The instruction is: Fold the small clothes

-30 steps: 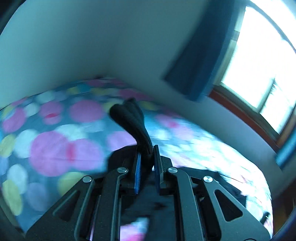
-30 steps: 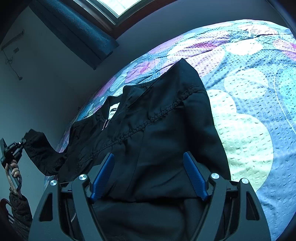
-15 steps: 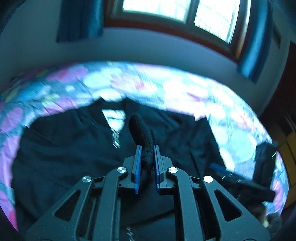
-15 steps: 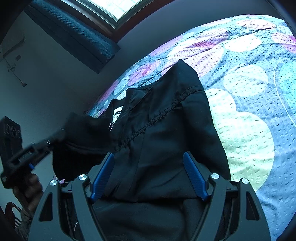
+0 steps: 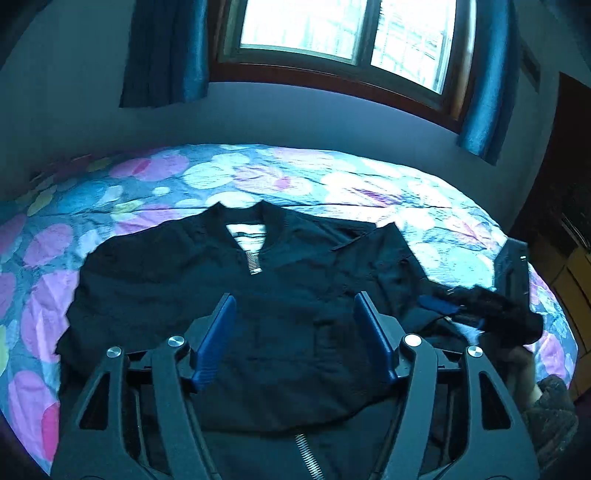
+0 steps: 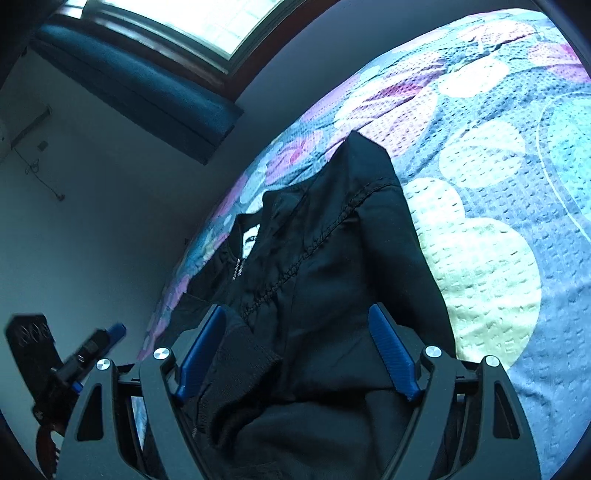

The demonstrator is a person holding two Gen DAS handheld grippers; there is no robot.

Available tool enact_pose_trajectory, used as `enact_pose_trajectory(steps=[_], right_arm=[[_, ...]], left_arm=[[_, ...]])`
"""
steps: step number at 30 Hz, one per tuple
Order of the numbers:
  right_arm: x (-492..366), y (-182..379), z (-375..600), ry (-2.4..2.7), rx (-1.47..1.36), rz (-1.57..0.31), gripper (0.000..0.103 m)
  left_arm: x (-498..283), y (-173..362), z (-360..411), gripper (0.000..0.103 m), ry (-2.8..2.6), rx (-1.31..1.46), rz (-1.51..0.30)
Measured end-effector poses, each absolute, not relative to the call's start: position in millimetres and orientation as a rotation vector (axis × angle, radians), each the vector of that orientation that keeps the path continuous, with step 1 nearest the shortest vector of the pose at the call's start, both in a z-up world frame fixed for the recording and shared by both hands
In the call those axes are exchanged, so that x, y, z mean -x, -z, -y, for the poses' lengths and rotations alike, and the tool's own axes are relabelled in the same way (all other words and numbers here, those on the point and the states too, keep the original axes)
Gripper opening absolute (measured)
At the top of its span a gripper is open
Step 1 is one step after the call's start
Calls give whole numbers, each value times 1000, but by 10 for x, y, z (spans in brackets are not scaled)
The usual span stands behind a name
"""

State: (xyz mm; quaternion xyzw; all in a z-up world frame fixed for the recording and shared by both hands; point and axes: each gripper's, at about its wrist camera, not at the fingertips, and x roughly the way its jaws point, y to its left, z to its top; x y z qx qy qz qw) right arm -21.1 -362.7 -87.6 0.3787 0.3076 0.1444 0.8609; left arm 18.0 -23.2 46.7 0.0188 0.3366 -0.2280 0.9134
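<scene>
A black zip-up jacket (image 5: 280,291) lies face up on the bed, collar and white label toward the window. My left gripper (image 5: 295,334) hovers over its front. Its jaws are opening, and the blue pads stand apart and press on nothing. My right gripper (image 6: 295,354) is open above the jacket's right side (image 6: 332,280). A ribbed sleeve cuff (image 6: 240,373) lies folded onto the body beside its left pad, untouched. In the left wrist view the right gripper (image 5: 448,314) shows at the jacket's right edge, with a hand (image 5: 517,369) behind it.
The bed has a quilt with coloured dots (image 5: 140,184) that runs out on all sides of the jacket. Behind it are a grey wall, a bright window (image 5: 332,33) and blue curtains (image 5: 166,55). Dark wooden furniture (image 5: 569,221) stands at the right.
My left gripper carried the sleeve from out over the quilt across the jacket's front, then let go of it and opened. The right gripper has barely moved.
</scene>
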Motion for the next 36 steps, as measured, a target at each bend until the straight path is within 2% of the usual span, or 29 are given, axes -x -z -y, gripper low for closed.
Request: enact_pose_trajectory(steps=[2,7,12,13,15,18,21,24,27,33,36], right_arm=[[268,811,3635,-341,-841,-640,79],[229,825,3290,-376,-843,-827,79],[267,826,2881,-381,-741,-929,76],[287,855,2835,-389,-741,-941,72],[267,923,2763,-367,-715,-974,49],[275,908,2676,-333,-652,-989,35],[325,645,2628,-322,-575,-930,26],[438,220,2599,-306,-481,-781,25],[491,26,2661,-228,-368,-682,25],[134,710,2889,-100,-368,-855,25],[49,863,3063,-138,-496,-861,25]], left_arm=[[-202,-396,-148,67,400,-18,-703],[-319,-97,-985,67,160,-22,-759],[-380,116,-1372,67,63,-6,-801],[-411,163,-1409,67,52,-1,-817],[-468,237,-1455,67,49,29,-850],[-517,329,-1509,68,52,74,-888],[-530,355,-1565,69,44,105,-899],[-544,359,-1596,72,22,120,-899],[-571,399,-1608,73,-5,118,-918],[-663,493,-1698,73,-48,169,-963],[-687,495,-1719,73,-61,174,-968]])
